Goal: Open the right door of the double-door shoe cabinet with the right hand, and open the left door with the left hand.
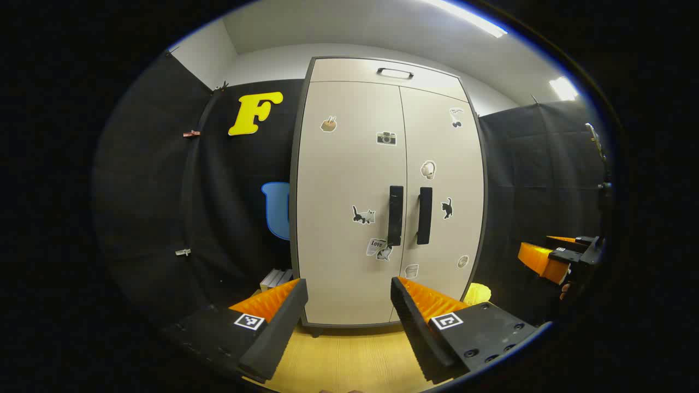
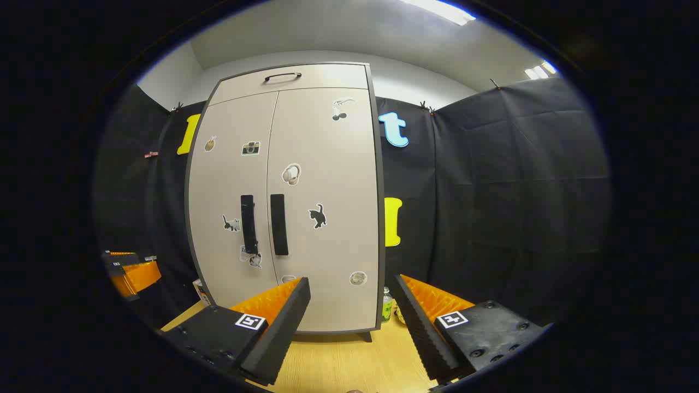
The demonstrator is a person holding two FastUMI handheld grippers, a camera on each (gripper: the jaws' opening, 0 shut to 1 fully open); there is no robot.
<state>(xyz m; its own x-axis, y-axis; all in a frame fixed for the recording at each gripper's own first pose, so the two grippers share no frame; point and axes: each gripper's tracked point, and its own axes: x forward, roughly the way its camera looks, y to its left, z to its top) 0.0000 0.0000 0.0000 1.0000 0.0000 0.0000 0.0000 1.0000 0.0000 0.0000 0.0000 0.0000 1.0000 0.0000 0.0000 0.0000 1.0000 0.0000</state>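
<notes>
Ridged finger pads (image 1: 423,297) stood nearest the lens in the left gripper view, the left gripper (image 1: 349,305) spread wide with nothing between its fingers. Beyond them a pale wood-grain floor (image 1: 349,355) ran up to the shoe cabinet (image 1: 349,262), which stood upright against the black cloth wall on short dark feet. The right gripper (image 2: 352,303) was likewise wide apart and empty in its own view, and it also appeared far off at the edge of the left gripper view, well clear of the cabinet.

Both doors looked shut — the left door (image 1: 349,164) and right door (image 1: 442,153) met at a thin vertical seam, with no gap visible. By that, the task had not yet begun; the step in hand seemed to be the approach. The next move would call for the right gripper to travel forward and leftward to the right handle (image 2: 278,224), turn so its fingers straddled the bar, close, and pull outward along the hinge arc.

Cabinet panels were smooth, matte and cream-coloured inside a dark grey frame, bowed only by the lens. The two handles — the left handle (image 1: 395,215) beside its twin — were tall, flat black bars set close on either side of the seam, so a careless grasp could catch both. Small stickers (image 1: 363,215) dotted the doors, and a slim curved pull (image 1: 394,72) crossed the top panel
</notes>
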